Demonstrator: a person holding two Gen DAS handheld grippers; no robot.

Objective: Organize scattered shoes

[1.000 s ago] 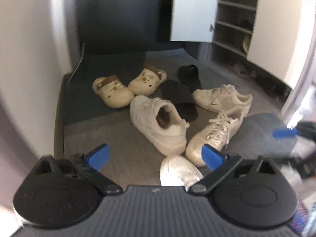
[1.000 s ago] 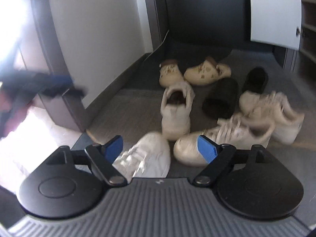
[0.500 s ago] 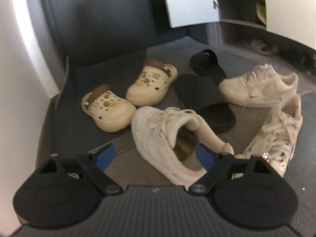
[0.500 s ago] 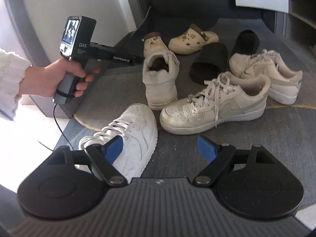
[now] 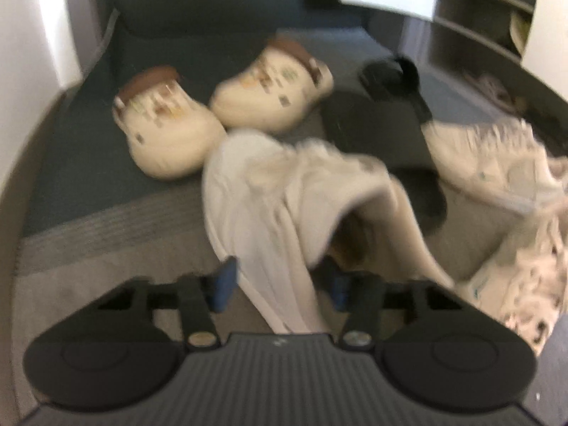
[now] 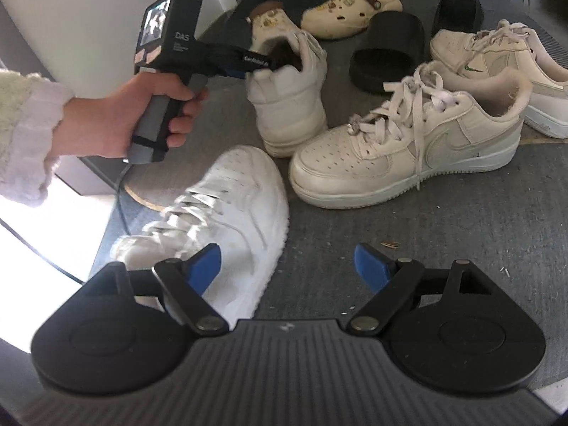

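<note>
My left gripper (image 5: 280, 282) straddles the heel wall of a white high-top sneaker (image 5: 269, 198), one finger outside and one inside the opening; the jaws have narrowed around it. The right wrist view shows it (image 6: 259, 65) at that sneaker's (image 6: 291, 106) collar. My right gripper (image 6: 287, 266) is open and empty, low over the floor beside a white sneaker (image 6: 227, 213). A cream low-top sneaker (image 6: 408, 152) lies ahead, its mate (image 6: 497, 60) behind.
Two cream clogs (image 5: 170, 135) (image 5: 273, 96) and two black slides (image 5: 376, 127) (image 5: 394, 78) lie on the dark mat. An open shoe cabinet (image 5: 479, 17) with shelves stands at the right. A white wall (image 5: 32, 35) borders the left.
My left gripper moved forward onto the high-top's heel and its jaws narrowed around the heel wall. My right gripper lowered slightly and stayed open.
</note>
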